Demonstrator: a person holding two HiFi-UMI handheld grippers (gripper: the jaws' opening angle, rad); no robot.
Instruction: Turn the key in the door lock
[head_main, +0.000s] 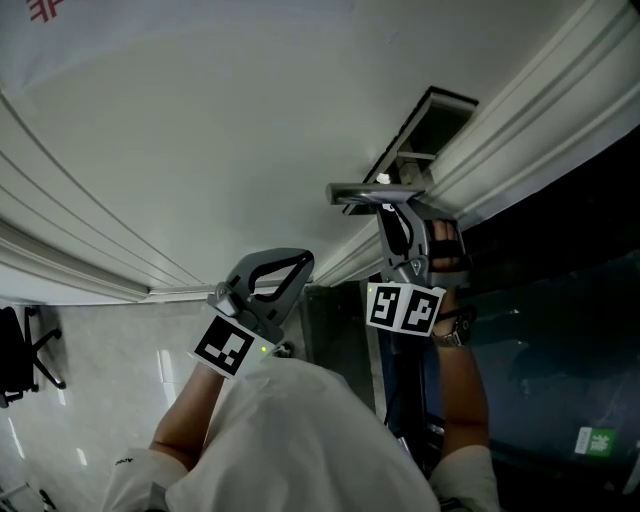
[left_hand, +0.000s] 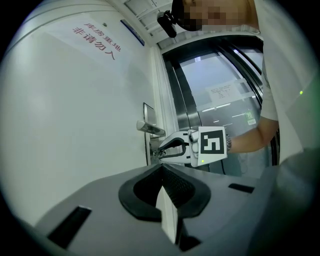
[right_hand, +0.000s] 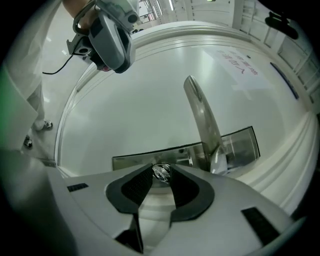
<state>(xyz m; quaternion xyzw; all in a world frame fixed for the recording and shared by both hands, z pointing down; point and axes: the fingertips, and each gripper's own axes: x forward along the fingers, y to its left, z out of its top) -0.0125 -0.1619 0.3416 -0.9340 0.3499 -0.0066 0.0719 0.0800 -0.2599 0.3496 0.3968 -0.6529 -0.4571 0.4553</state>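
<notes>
Right gripper (right_hand: 161, 170) is up at the lock now, low centre of the right gripper view, fingers (right_hand: 135, 185) spread apart and released. The key (right_hand: 161, 173) glints right between the 2 fingertips, seated in the metal lock plate (right_hand: 237, 142). I can't make out either pad pressing on it. Just right of the key, the door handle (right_hand: 202, 120) juts up through the middle of the frame.

In the head view, that handle (head_main: 375, 192) sits right of centre on the white door (head_main: 200, 150), with the right gripper (head_main: 392, 212) directly below it.

Left gripper (left_hand: 161, 167) hangs back, well apart from the lock. Its fingers are clenched together on nothing, at the bottom centre of the left gripper view. Beyond them, mid-frame, you can see the right gripper (left_hand: 161, 152) at the lock under the handle (left_hand: 150, 129). In the upper left of that view there's red lettering (left_hand: 95, 39) on the door.
</notes>
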